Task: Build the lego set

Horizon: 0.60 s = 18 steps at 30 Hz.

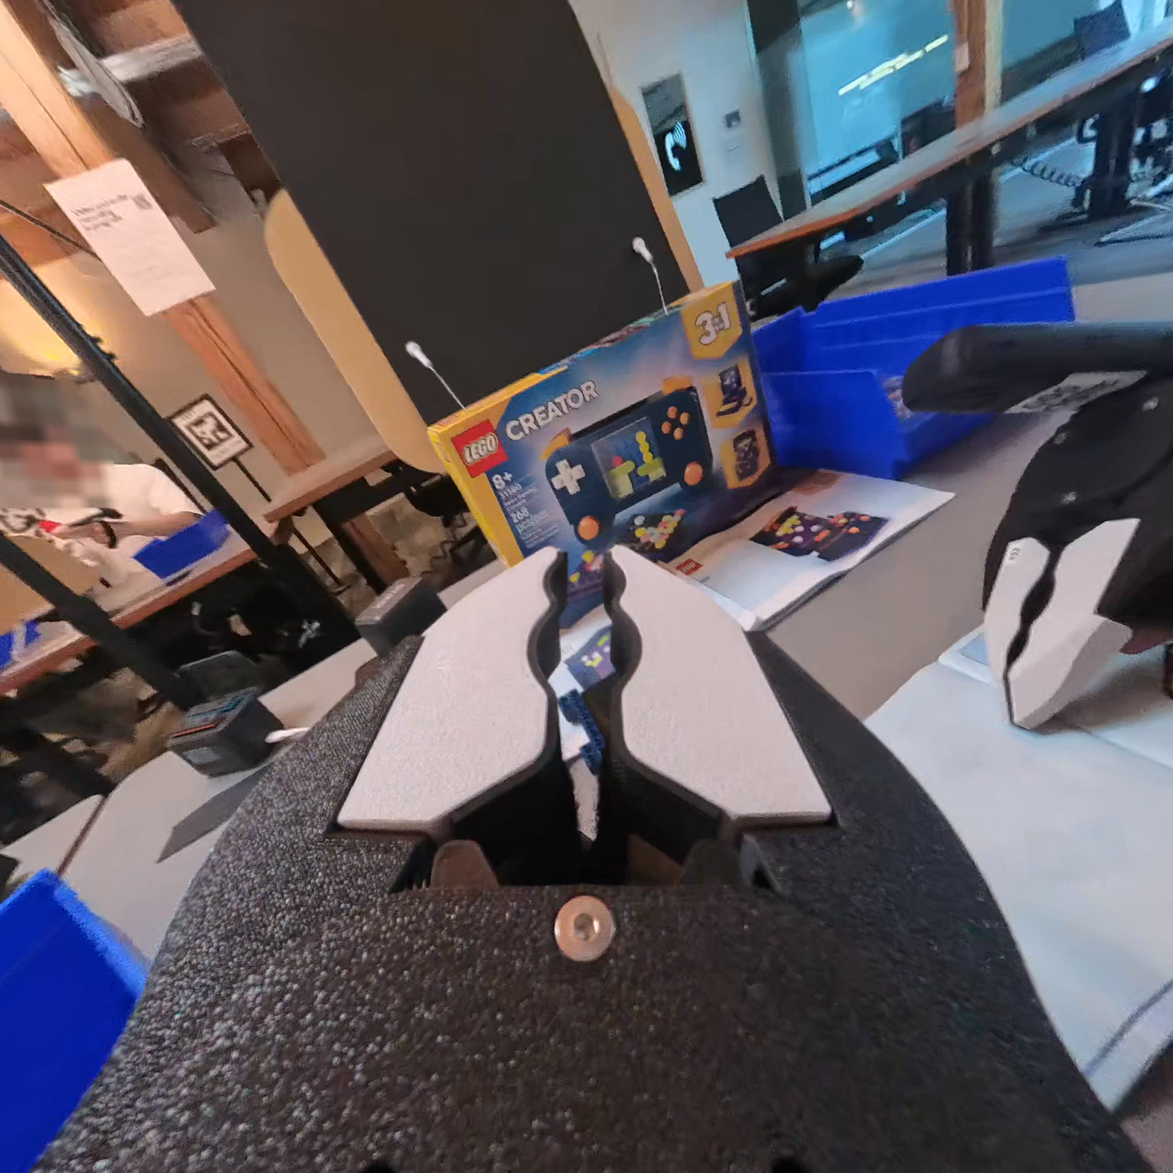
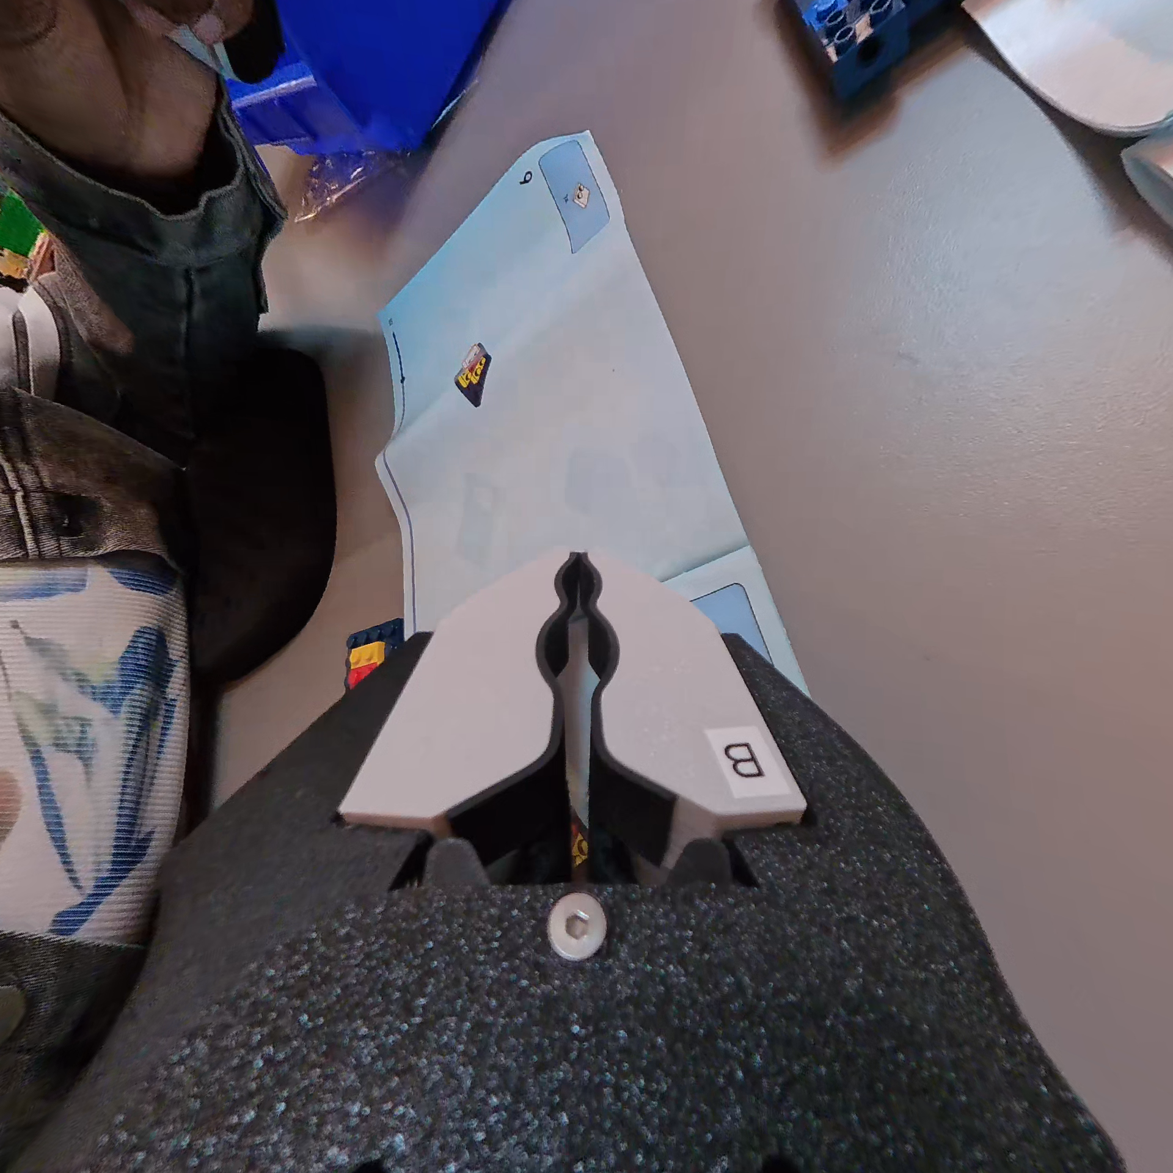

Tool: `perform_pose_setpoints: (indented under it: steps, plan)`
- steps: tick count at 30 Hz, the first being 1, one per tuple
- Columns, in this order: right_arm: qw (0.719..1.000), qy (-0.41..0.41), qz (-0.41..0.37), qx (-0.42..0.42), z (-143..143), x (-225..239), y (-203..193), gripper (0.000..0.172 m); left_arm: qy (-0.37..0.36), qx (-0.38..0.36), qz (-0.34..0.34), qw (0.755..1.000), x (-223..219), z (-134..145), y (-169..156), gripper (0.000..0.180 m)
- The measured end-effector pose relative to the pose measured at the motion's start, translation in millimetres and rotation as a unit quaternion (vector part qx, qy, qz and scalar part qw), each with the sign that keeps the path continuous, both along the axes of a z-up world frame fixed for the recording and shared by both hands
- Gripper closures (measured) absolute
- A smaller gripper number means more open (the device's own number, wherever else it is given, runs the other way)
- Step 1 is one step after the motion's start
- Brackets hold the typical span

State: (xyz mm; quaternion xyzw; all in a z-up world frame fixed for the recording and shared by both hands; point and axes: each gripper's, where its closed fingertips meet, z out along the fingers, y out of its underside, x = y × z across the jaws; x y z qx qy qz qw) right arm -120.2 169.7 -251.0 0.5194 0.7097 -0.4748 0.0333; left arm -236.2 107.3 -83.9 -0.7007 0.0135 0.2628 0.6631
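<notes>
From the left wrist, the left gripper (image 1: 585, 574) stood slightly apart, empty, before one toy box (image 1: 609, 431) and one open booklet (image 1: 819, 539). From the right wrist, the right gripper (image 2: 579, 562) was together above one instruction sheet (image 2: 539, 381).

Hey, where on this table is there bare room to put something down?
The widest free patch is the grey table right of the open booklet, below the blue brick piece. Another strip lies between the leaflet and the right tool. It is crowded around the toy box and blue bins.
</notes>
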Motion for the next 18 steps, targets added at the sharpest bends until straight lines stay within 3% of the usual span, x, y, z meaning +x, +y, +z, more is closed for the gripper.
perform_pose_setpoints:
  steps: [6,8,10,14,18]
  plan:
    - [1.000,0.002,0.000,0.003,0,0,0,0.172,-0.059,0.017,-0.017,0.998,-5,-8,3,0.152]
    - [1.000,0.002,0.000,0.003,0,0,0,0.172,-0.043,0.052,-0.018,0.998,-3,4,0,0.136]
    - [1.000,0.001,0.000,0.002,0,0,0,0.172,-0.049,0.066,-0.052,0.995,10,11,2,0.107]
    - [1.000,0.001,0.002,0.001,0,0,0,0.172,-0.133,-0.005,-0.157,0.979,51,-10,26,0.056]
    - [1.000,0.002,0.002,0.002,1,0,0,0.172,-0.130,-0.059,-0.183,0.973,73,-27,35,0.040]
